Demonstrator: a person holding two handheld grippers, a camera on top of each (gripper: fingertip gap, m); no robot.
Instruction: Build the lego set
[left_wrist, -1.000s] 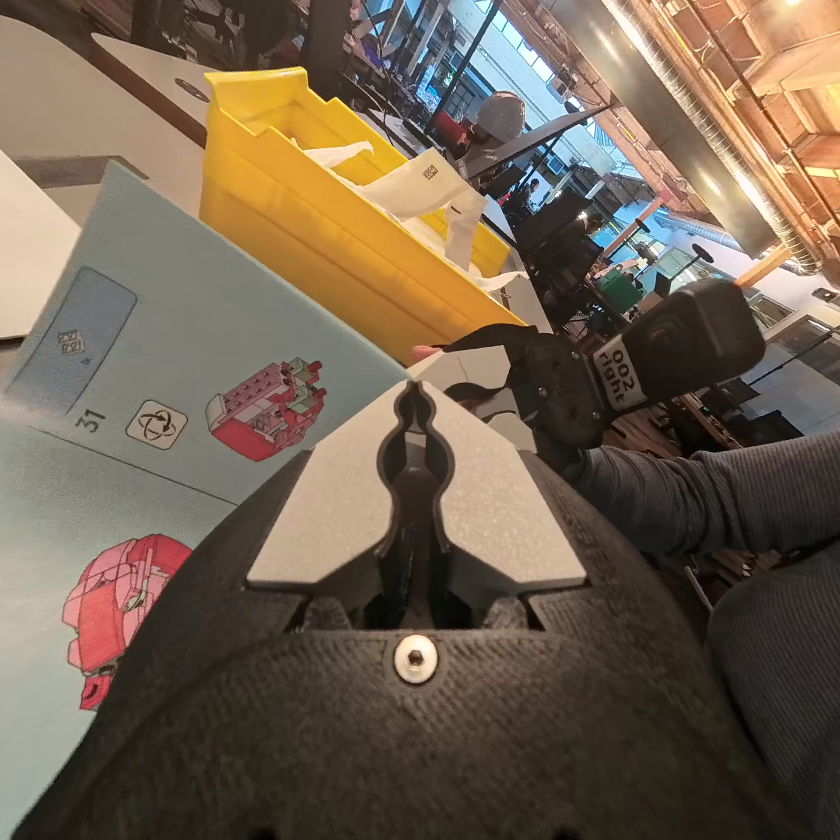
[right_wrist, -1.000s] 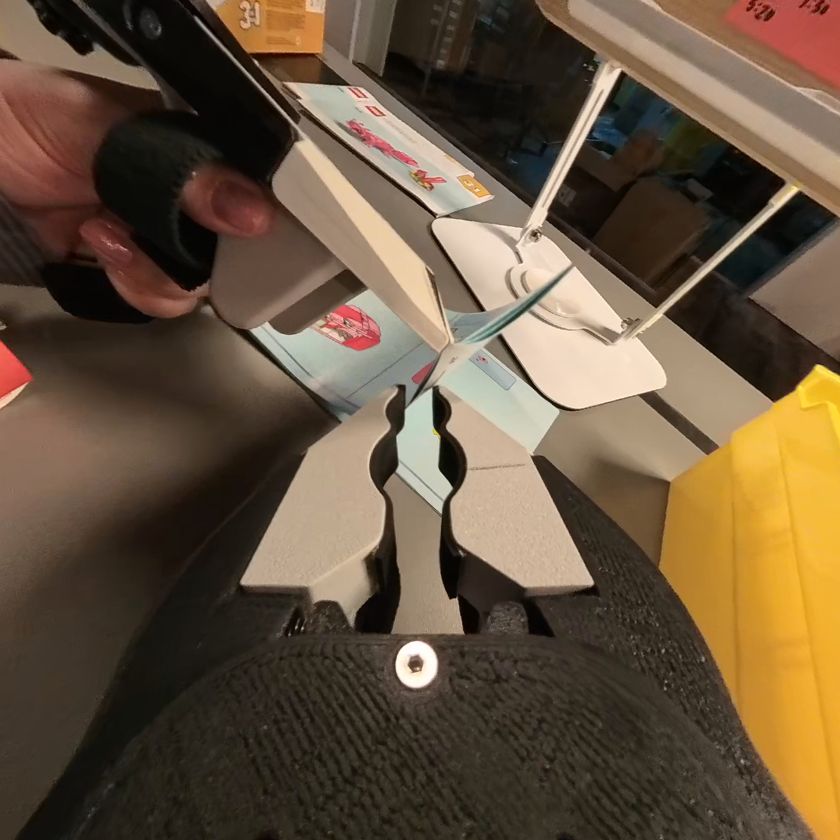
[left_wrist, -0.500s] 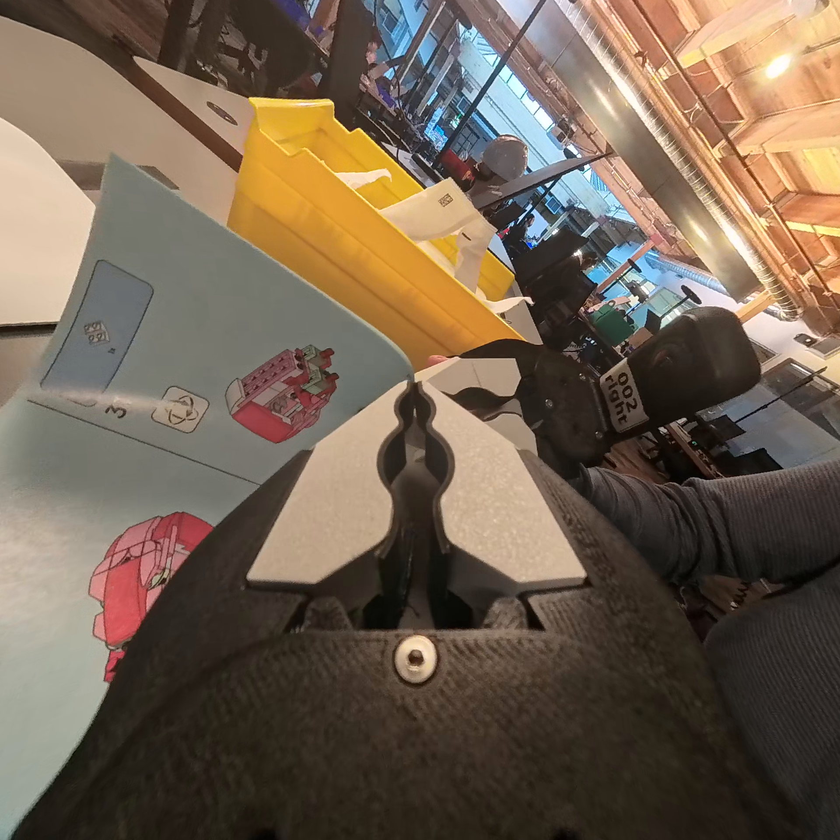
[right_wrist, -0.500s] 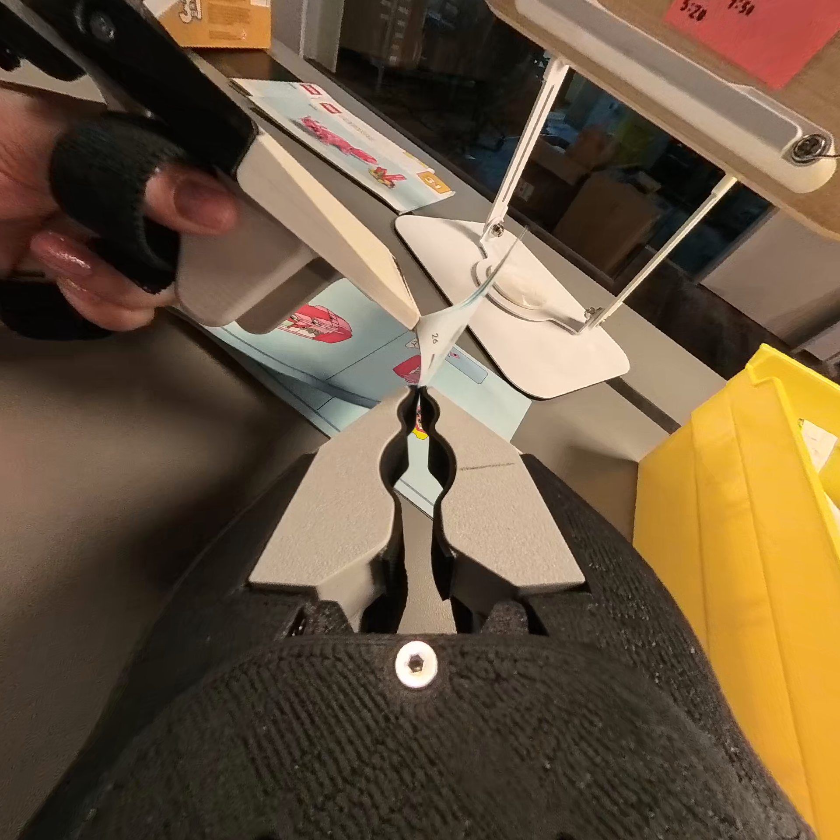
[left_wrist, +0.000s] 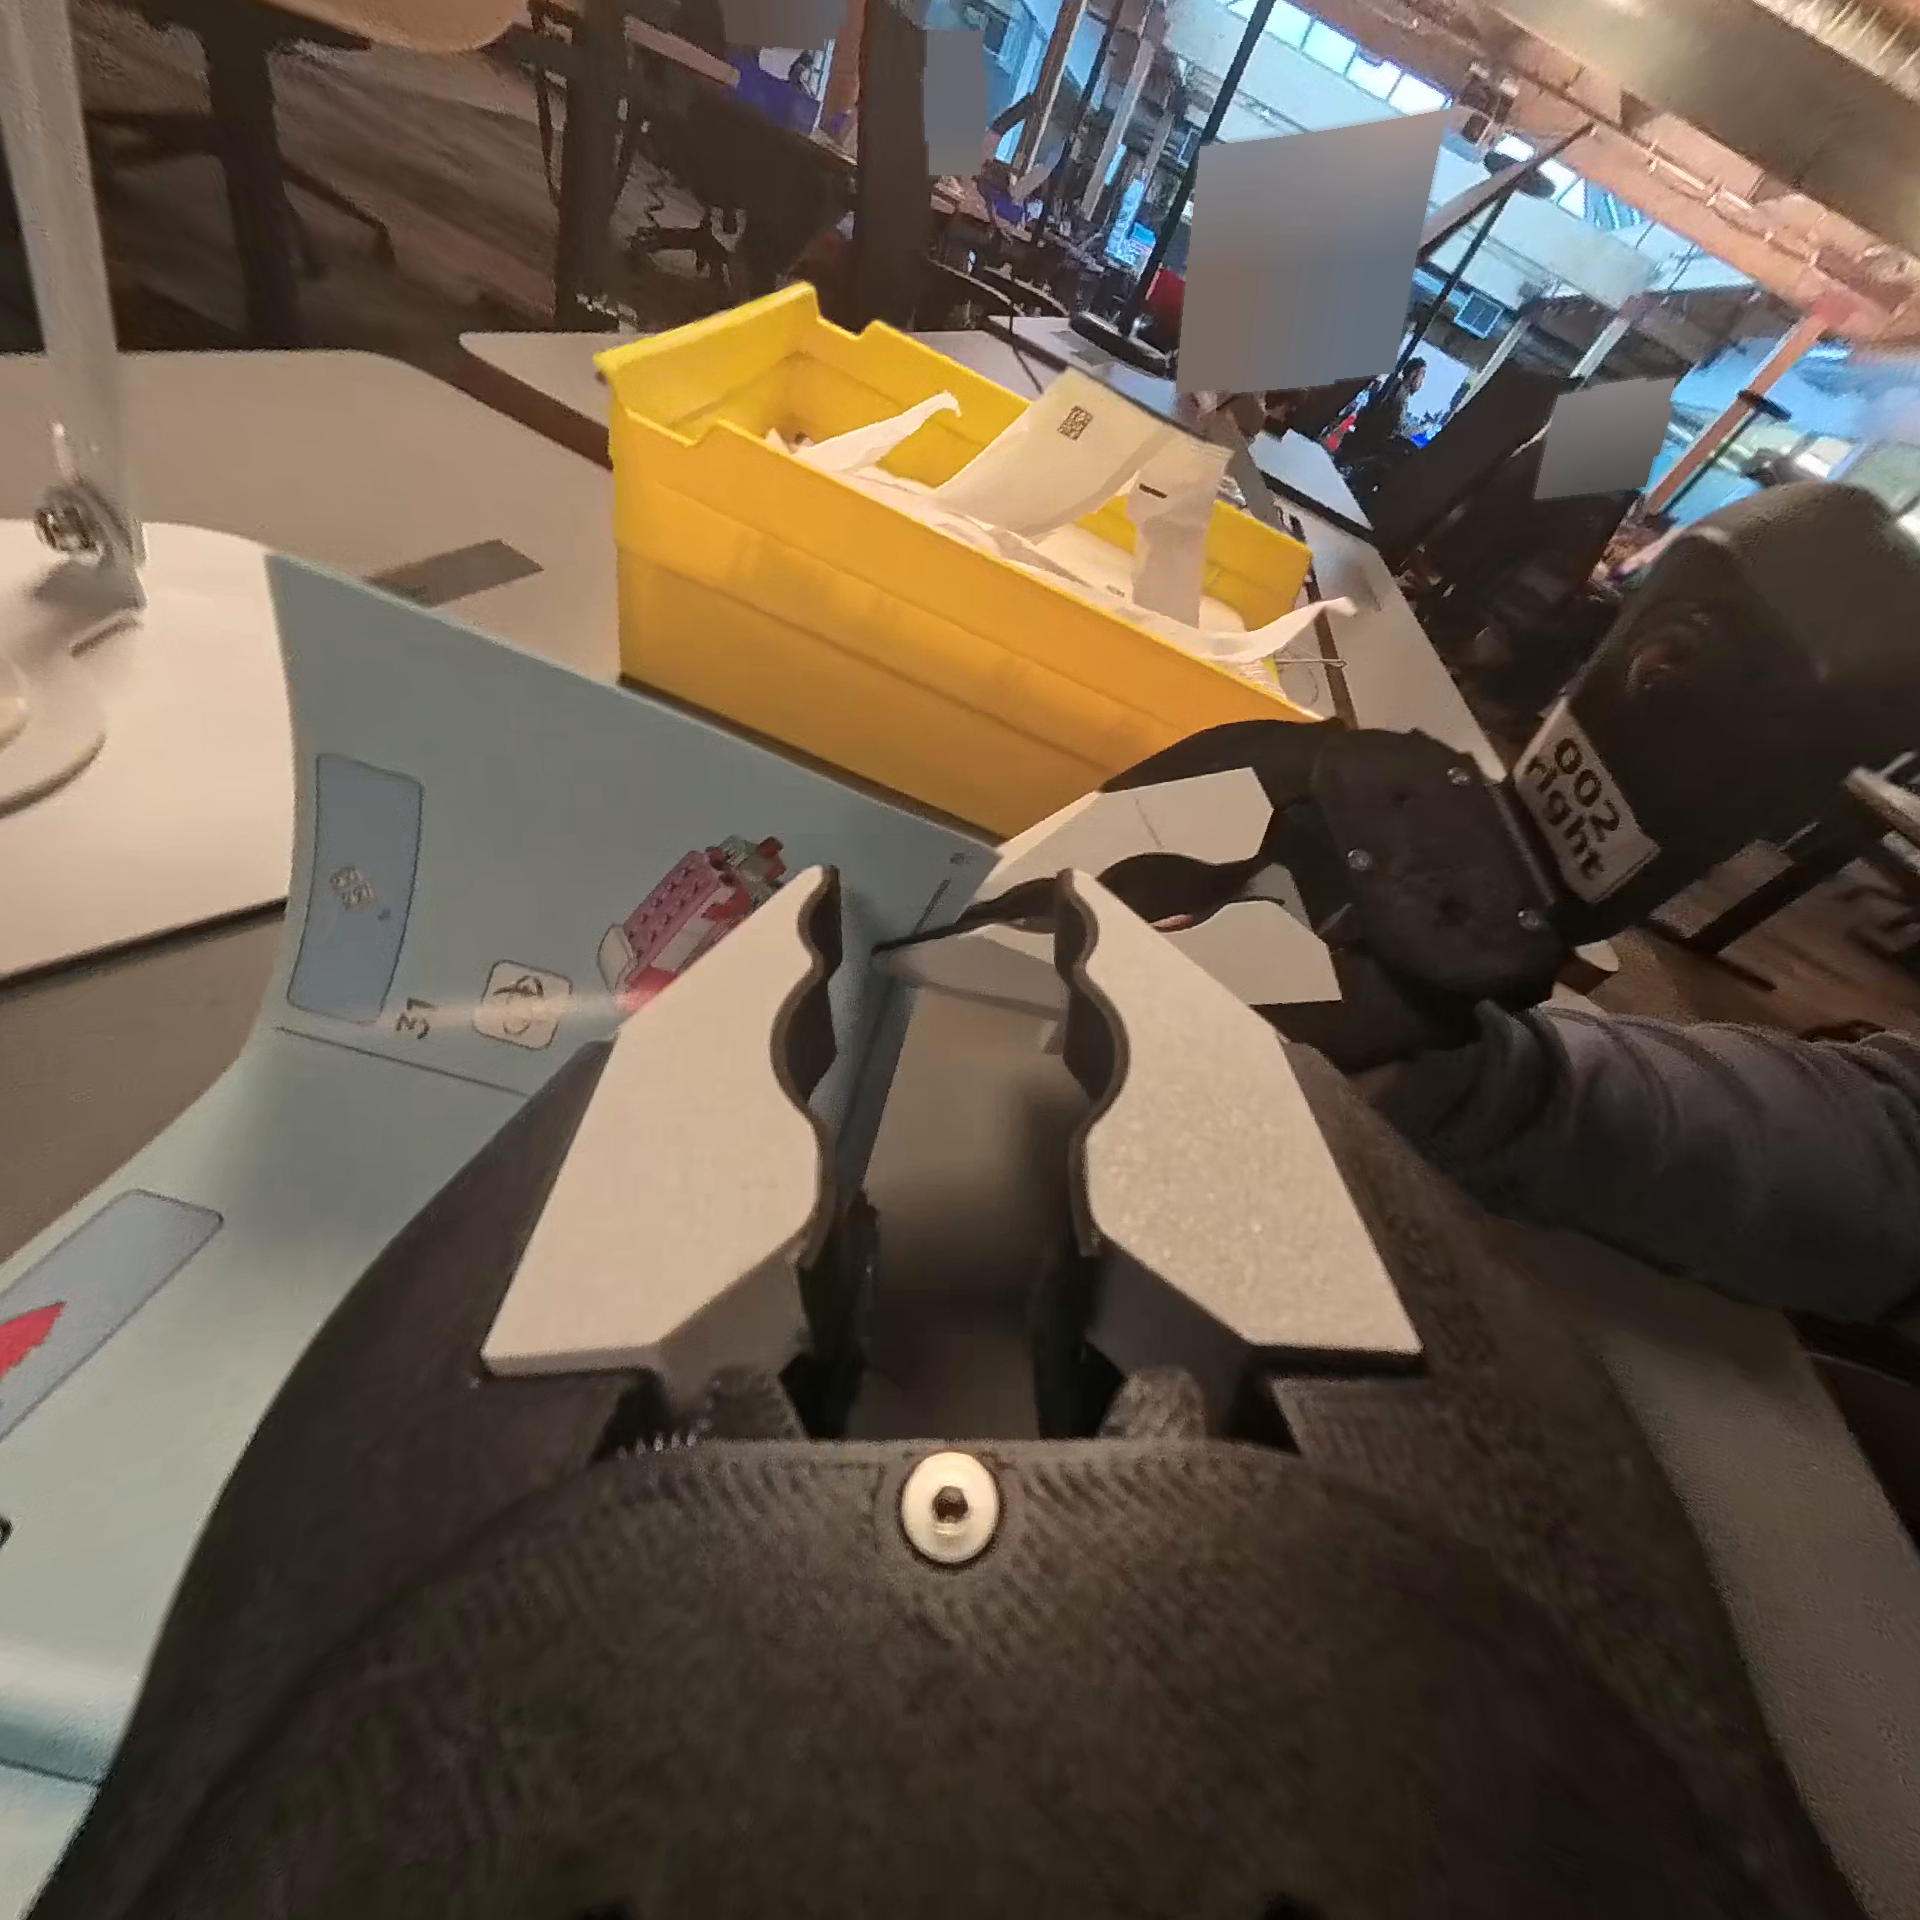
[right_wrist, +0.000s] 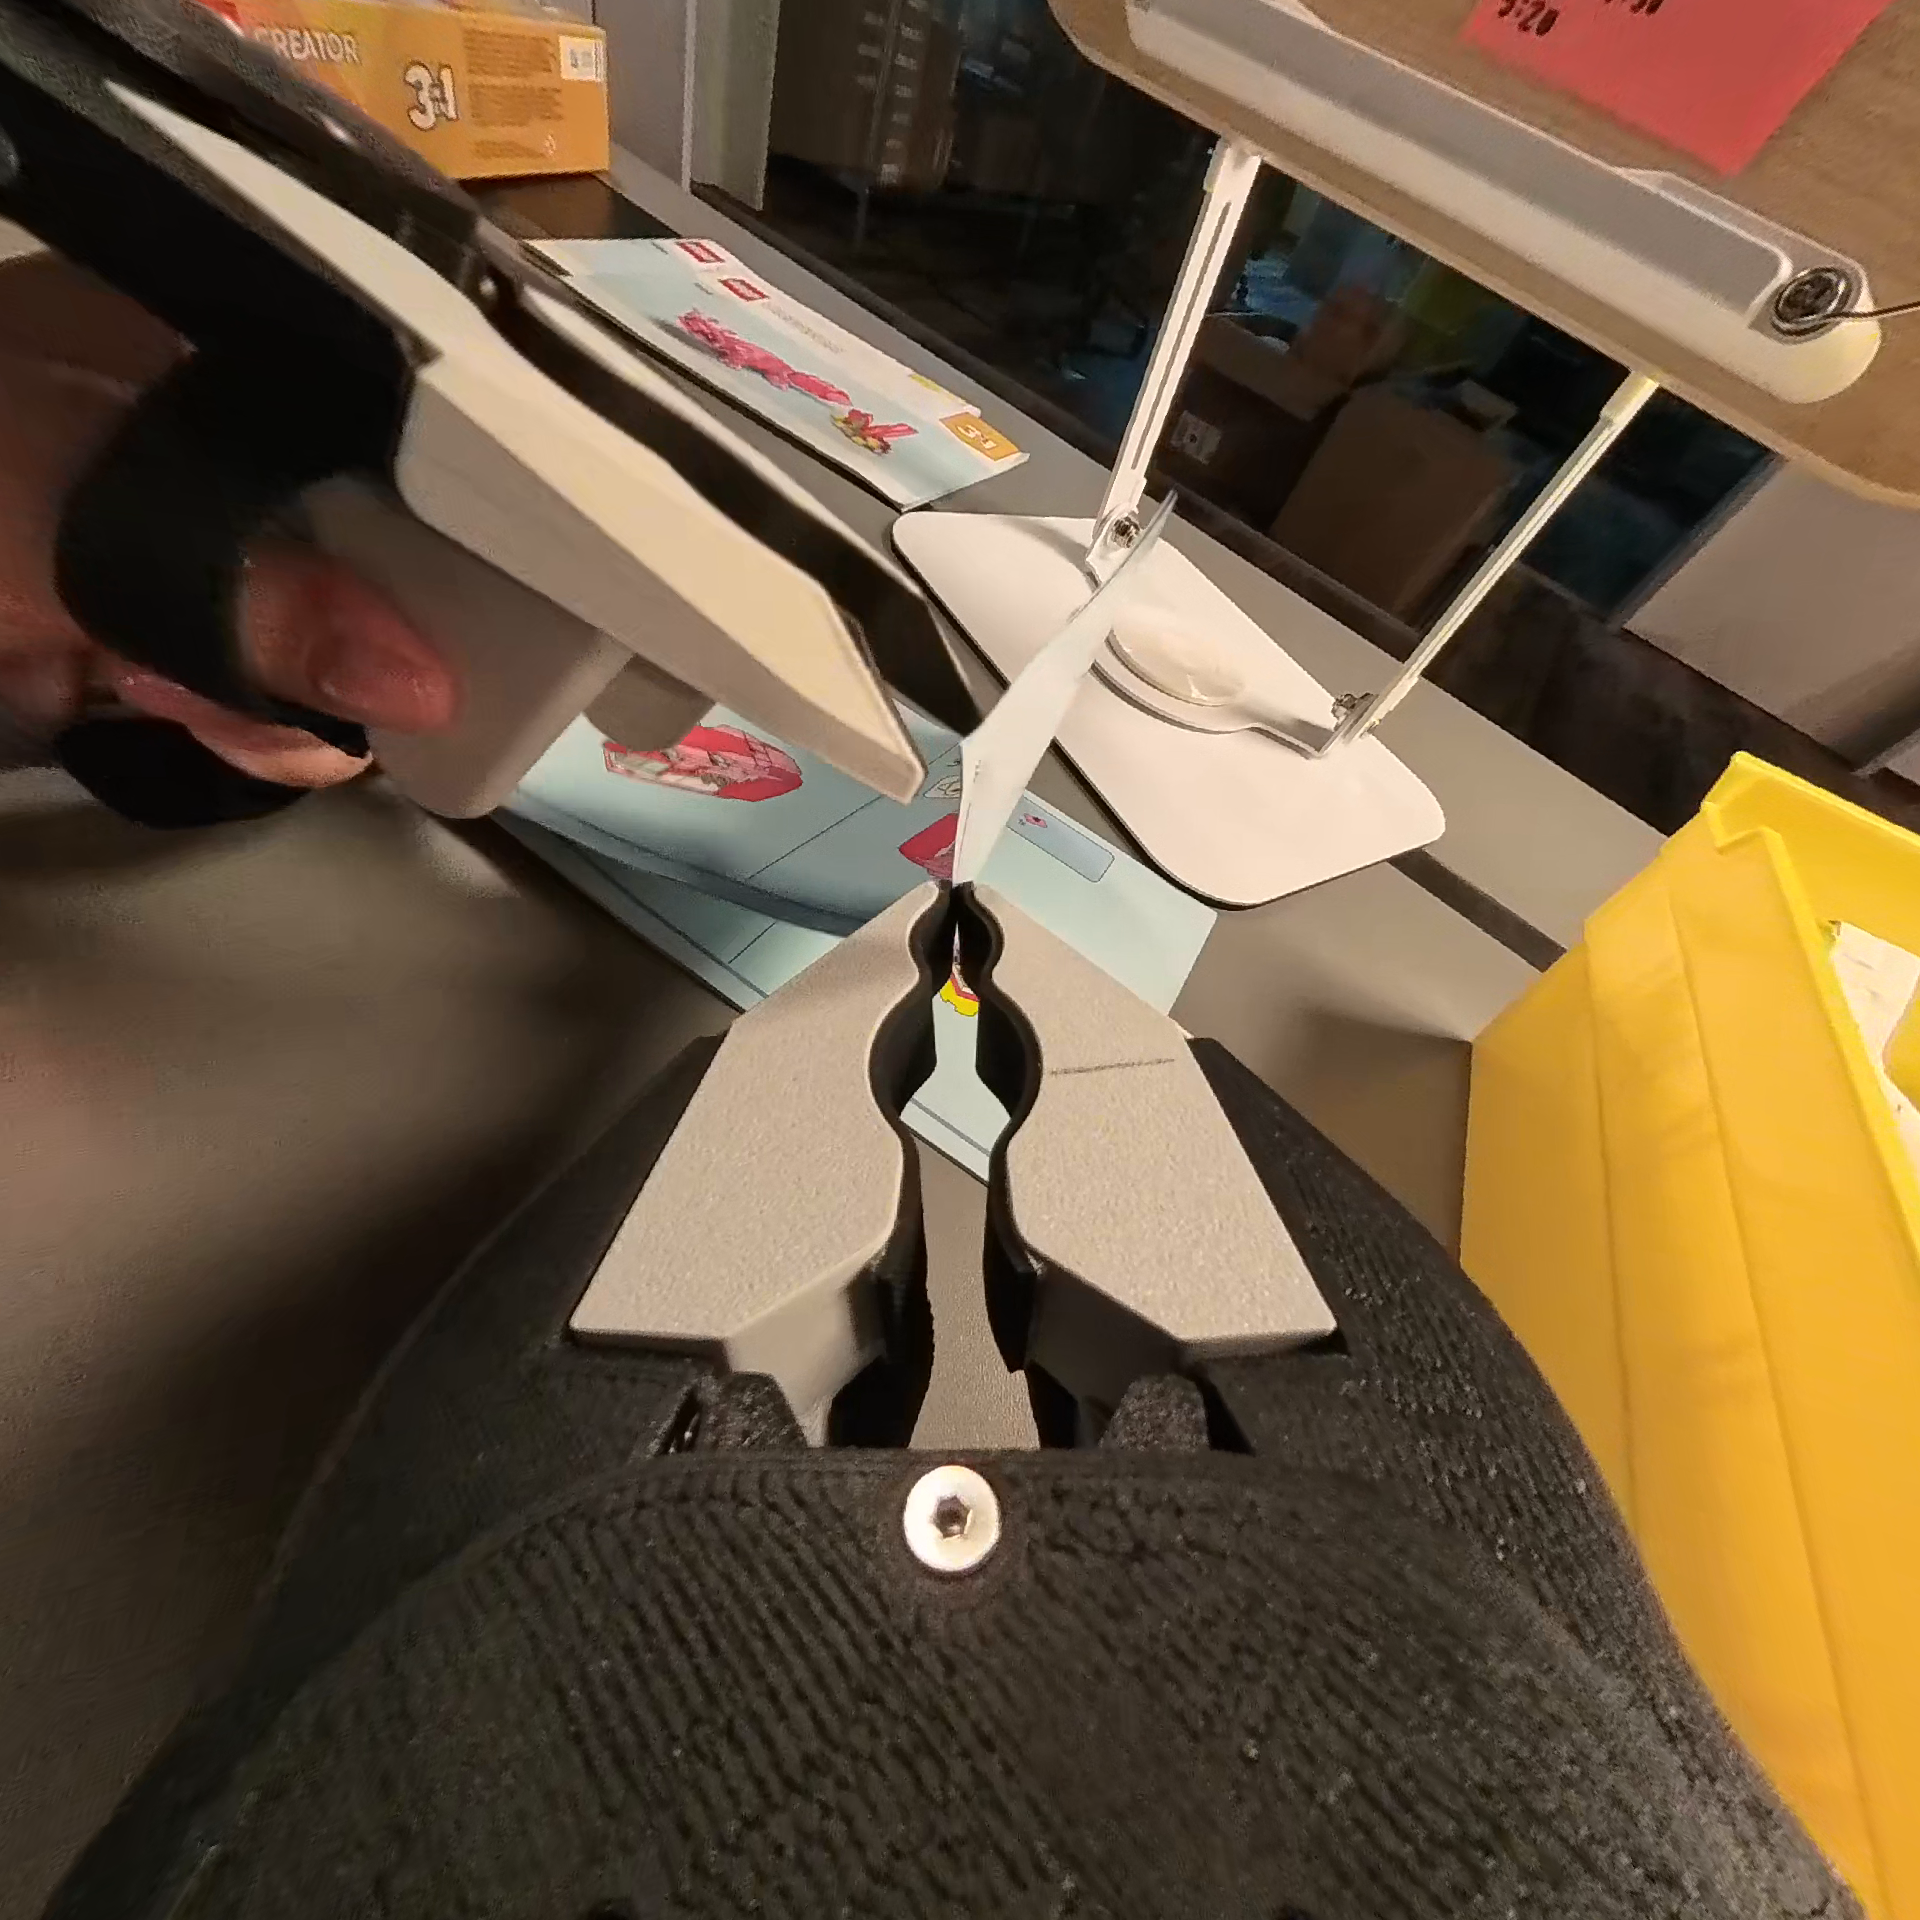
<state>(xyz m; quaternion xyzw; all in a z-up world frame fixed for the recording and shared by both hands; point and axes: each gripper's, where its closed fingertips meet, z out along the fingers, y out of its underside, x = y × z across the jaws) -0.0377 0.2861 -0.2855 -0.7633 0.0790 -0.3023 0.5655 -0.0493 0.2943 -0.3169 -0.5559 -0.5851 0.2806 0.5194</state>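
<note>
My left gripper (left_wrist: 945, 891) is open, and its pads press on nothing. A light-blue instruction booklet page (left_wrist: 520, 831) stands up just left of its left finger. My right gripper (right_wrist: 956, 894) is shut on that page's corner and holds the page (right_wrist: 1039, 696) lifted off the open booklet (right_wrist: 790, 831) on the dark table. In the left wrist view the right gripper (left_wrist: 961, 925) reaches in from the right, its tips pinching the page edge between my left fingers. In the right wrist view the left gripper (right_wrist: 914, 748) hangs open at the upper left, held by a hand.
A yellow bin (left_wrist: 883, 644) with white paper bags stands behind the booklet, and shows at the right in the right wrist view (right_wrist: 1714, 1143). A white lamp base (right_wrist: 1195, 727) lies beyond the booklet. A second booklet (right_wrist: 790, 353) and an orange box (right_wrist: 488, 94) lie farther back. The tips of both grippers are at nearly the same place.
My right gripper closed on the page corner and keeps hold of it. My left gripper was shut on the page and has now opened and let it go.
</note>
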